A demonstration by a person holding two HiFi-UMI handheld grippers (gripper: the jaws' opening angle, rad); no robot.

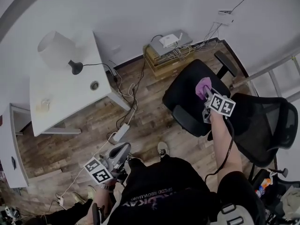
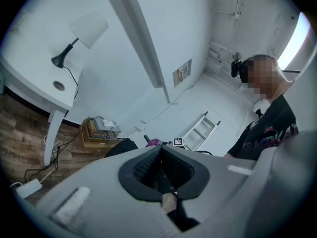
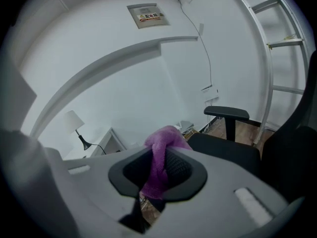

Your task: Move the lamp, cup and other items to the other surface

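Note:
A white-shaded lamp (image 1: 56, 48) with a black base stands at the back of the white desk (image 1: 65, 102), and a small round cup (image 1: 94, 85) sits beside it. The lamp (image 2: 86, 29) and cup (image 2: 59, 85) also show in the left gripper view. My right gripper (image 1: 205, 93) hangs over the black chair seat (image 1: 187, 95), shut on a purple cloth (image 1: 203, 86). That cloth (image 3: 161, 150) bulges up between the right gripper's (image 3: 158, 170) pads. My left gripper (image 1: 119, 151) is low by my legs, and the left gripper's (image 2: 159, 170) pads meet with nothing between them.
A stack of boxes with a router and cables (image 1: 166, 50) stands against the wall. A power strip (image 1: 121, 132) and cords lie on the wood floor. A second mesh chair (image 1: 267, 125) and a ladder (image 1: 276, 78) are at the right. A yellowish item (image 1: 43, 104) lies on the desk.

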